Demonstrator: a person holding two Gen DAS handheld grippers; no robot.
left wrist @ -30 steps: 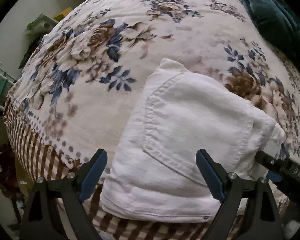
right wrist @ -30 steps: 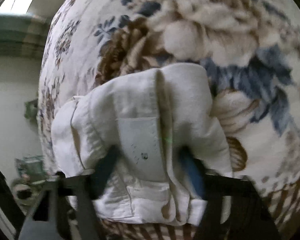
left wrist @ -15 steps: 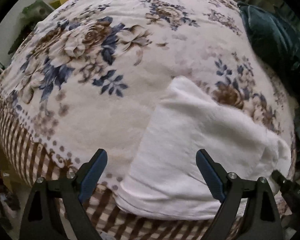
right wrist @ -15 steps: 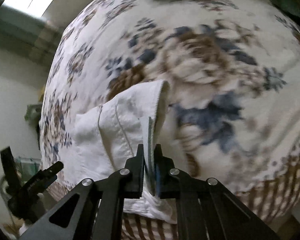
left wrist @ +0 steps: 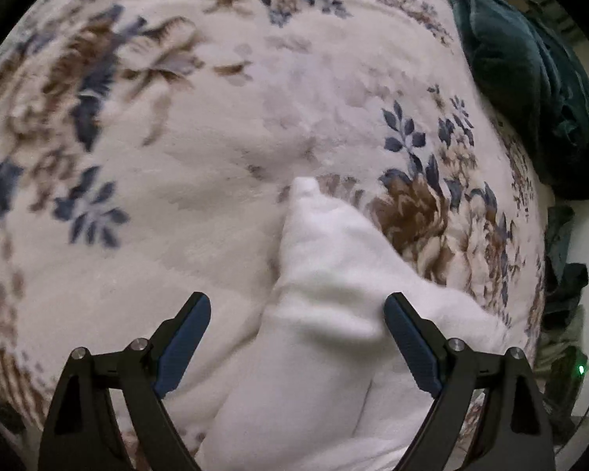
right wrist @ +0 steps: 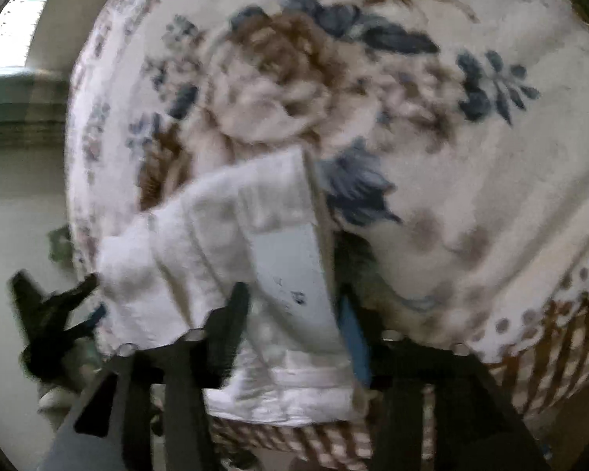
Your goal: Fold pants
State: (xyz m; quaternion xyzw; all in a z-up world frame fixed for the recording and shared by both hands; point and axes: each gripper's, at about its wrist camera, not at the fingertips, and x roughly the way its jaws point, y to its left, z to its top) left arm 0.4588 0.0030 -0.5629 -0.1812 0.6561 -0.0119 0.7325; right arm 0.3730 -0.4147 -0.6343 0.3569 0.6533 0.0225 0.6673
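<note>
Your left wrist view looks down, close over the bed [left wrist: 216,196] | your right faces across it, closer | both share the white pants [left wrist: 326,333] [right wrist: 224,243].

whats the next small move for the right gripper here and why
Probably back the right gripper away. Its jaws stand open astride the waistband of the white pants, which lie folded in a compact bundle on the floral blanket; the left gripper is open too.
</note>
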